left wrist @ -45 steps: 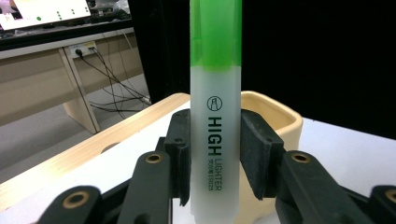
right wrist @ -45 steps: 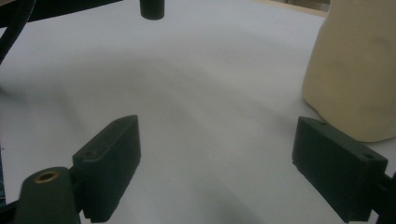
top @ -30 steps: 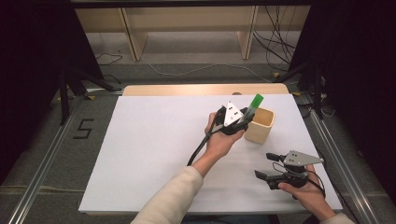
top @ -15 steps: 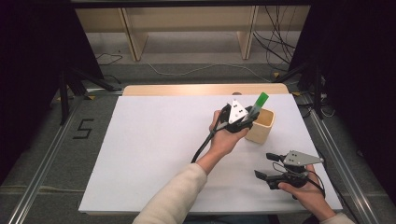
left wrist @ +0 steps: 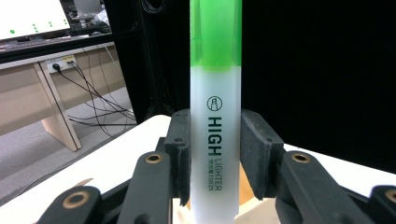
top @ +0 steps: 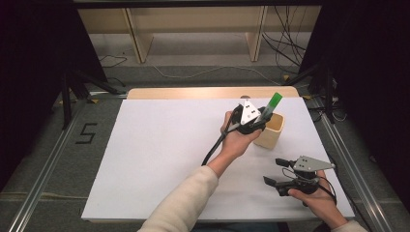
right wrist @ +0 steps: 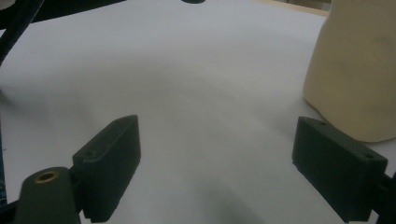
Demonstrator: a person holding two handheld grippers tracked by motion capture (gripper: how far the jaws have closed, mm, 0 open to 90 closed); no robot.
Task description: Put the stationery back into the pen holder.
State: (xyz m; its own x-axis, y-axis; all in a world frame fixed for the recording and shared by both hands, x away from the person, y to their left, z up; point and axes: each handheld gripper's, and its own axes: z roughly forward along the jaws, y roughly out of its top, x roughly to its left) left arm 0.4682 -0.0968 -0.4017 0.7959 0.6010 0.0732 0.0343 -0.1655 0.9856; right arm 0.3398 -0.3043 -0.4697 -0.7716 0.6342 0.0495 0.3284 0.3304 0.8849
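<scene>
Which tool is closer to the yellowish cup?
Left. The left tool holds the green highlighter right over the cup. The right tool sits open on the table, nearer the person, apart from the cup.

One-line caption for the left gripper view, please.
Left gripper clamps an upright green highlighter between its jaws, just above the beige cup.

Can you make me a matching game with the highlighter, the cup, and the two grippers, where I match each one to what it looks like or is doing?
Things:
1. highlighter
2. cup
3. left gripper
4. right gripper

Descriptions:
A. open with nothing in it, low over the white table
B. beige, standing on the table
C. green cap, white body
D. shut on the pen, above the cup

Pairs: 1-C, 2-B, 3-D, 4-A
</scene>
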